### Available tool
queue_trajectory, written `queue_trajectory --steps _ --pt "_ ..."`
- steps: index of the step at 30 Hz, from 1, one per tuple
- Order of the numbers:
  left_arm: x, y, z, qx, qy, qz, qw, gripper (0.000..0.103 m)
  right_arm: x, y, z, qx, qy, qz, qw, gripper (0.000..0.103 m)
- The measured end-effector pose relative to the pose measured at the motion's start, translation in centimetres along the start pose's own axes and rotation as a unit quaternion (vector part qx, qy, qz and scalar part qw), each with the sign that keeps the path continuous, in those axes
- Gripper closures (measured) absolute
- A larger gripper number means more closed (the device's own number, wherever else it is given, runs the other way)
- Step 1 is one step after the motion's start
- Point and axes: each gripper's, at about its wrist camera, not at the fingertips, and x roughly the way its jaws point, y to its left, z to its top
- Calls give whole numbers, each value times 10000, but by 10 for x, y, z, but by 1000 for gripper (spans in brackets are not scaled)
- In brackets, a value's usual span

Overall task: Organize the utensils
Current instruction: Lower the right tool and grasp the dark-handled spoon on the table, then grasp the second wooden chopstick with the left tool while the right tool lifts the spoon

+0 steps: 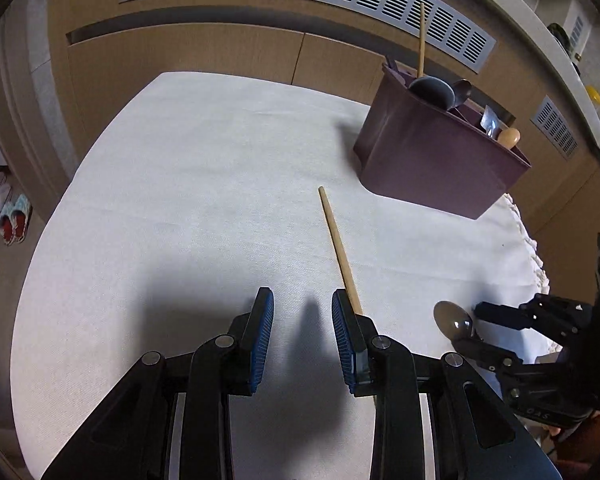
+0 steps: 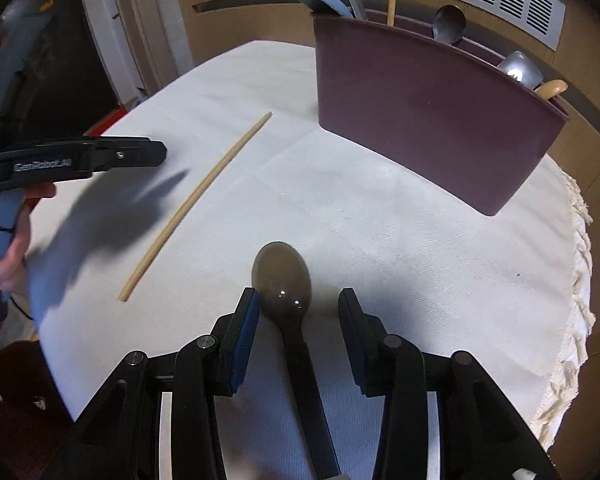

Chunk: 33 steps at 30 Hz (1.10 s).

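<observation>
My left wrist view looks steeply down, close over the table (image 1: 180,200), toward the purple holder (image 1: 432,160) at its far right. My right wrist view faces the same holder (image 2: 428,112) from nearer. Both share the chopstick (image 1: 338,248).

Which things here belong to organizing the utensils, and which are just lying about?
Part of the job:
- wooden chopstick lying on the cloth
- dark spoon lying between the right gripper's open jaws
- purple utensil holder, already holding spoons and a chopstick
- left gripper, jaws open

Just lying about:
- white tablecloth
- slippers on the floor
</observation>
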Motion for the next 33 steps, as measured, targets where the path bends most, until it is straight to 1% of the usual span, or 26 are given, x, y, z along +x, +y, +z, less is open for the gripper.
queue_trajectory --steps 3,6,7,8,10,12,15,18,20,21,22,24,25,27,30,31,32,33 --pt "-3 -1 2 74 -5 -14 10000 72 2 8 -2 -194 -57 -149 9997 64" --pt "-3 -6 5 149 -4 -36 9999 72 2 15 -2 -420 -167 -397 9982 66" --pt "-3 -8 5 166 -7 -39 9999 72 2 17 -2 -448 -191 -441 9978 67" --pt "-3 -9 6 185 -7 -37 9998 72 1 18 -2 -446 -217 -451 9978 73" --pt "-2 -11 7 200 2 -38 9998 72 1 15 -1 -309 -234 -342 9987 75" --pt "-2 -14 8 212 16 -61 9998 72 -7 10 -3 -170 -351 -405 9984 75" --pt "2 -19 9 278 81 -77 9996 72 -27 -9 -3 200 -636 -492 9966 75" --pt "16 -22 12 244 319 -178 9990 72 -46 -25 -4 676 -815 -554 9928 75" --pt "29 -23 17 189 463 -159 9986 72 -54 -37 -7 985 -940 -627 9887 75" --pt "35 -24 20 194 503 -112 9985 74 -58 -39 -9 1089 -978 -650 9871 75" --pt "39 -26 22 224 517 -85 9984 79 -61 -41 -11 1173 -1008 -682 9856 75" --pt "52 -33 30 388 525 84 9978 85 -66 -44 -15 1311 -1081 -800 9822 75" --pt "54 -35 33 454 479 146 9977 85 -69 -45 -18 1339 -1106 -832 9813 75" --pt "59 -40 40 502 522 254 9971 85 -70 -45 -22 1391 -1160 -900 9793 75" --pt "66 -42 47 476 578 241 9969 87 -73 -45 -26 1412 -1198 -953 9781 75" --pt "67 -42 48 458 567 242 9970 93 -73 -45 -27 1416 -1202 -981 9777 75" --pt "67 -43 48 454 570 199 9971 95 -73 -44 -26 1427 -1210 -1011 9771 75" --pt "66 -42 47 445 589 8 9973 97 -74 -44 -27 1441 -1223 -1018 9767 75"
